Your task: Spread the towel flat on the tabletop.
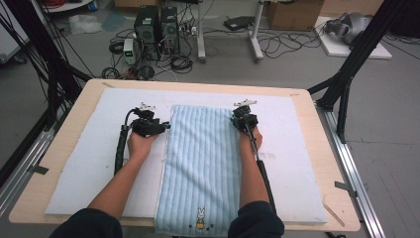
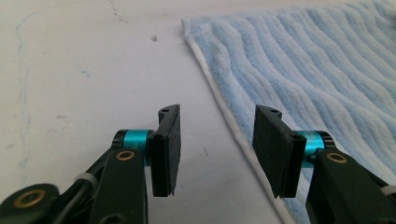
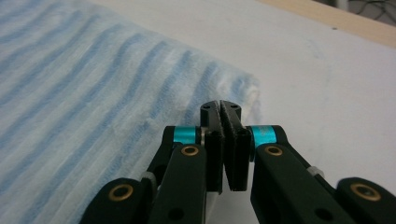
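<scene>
A light blue striped towel [image 1: 198,158] lies flat and lengthwise on the white mat [image 1: 84,163], with a small rabbit motif at its near end. My left gripper [image 1: 161,126] is open at the towel's left edge near the far corner. In the left gripper view its jaws [image 2: 217,149] straddle the towel's white hem [image 2: 224,107], low over the mat. My right gripper [image 1: 237,118] sits at the towel's right edge near the far right corner. In the right gripper view it [image 3: 220,109] is shut, with the towel [image 3: 93,93] just beyond it; no cloth shows between the pads.
The mat covers a wooden table [image 1: 332,163] whose far edge [image 3: 336,18] lies beyond the towel. Black frame legs [image 1: 346,74] stand at both sides. Computers [image 1: 156,27] and cables lie on the floor behind.
</scene>
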A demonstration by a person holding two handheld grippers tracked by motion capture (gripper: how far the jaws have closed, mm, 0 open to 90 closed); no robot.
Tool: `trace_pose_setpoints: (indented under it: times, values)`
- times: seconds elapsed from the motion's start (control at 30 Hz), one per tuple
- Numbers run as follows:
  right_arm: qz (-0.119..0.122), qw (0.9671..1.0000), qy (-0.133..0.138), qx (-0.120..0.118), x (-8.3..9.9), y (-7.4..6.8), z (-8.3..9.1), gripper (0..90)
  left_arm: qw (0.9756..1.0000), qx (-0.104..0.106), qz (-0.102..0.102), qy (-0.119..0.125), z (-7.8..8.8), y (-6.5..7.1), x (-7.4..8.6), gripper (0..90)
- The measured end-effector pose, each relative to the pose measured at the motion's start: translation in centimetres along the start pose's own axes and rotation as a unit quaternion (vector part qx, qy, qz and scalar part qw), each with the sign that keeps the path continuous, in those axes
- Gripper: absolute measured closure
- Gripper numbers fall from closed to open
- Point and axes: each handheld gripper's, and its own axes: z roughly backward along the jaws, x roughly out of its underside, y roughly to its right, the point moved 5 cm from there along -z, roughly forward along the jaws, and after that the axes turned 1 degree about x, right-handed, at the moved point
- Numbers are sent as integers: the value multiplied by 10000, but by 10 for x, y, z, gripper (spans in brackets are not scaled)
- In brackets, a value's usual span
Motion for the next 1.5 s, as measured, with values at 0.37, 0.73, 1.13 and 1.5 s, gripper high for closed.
trace_pose_setpoints:
  times: [0.37,0.73,1.13,1.5]
  values:
    - [-544,9967,515,-312,-2,17,38,755,9980,504,-282,-272,-4,24,11,558]
    - [-180,9955,-242,-893,37,-3,54,772,9986,354,-300,-240,-14,34,12,833]
    - [-264,9990,12,-350,33,0,40,856,9999,104,-42,-85,-25,27,3,775]
    - [-142,9944,83,-1046,44,-8,77,732,9979,644,-120,-5,10,26,22,514]
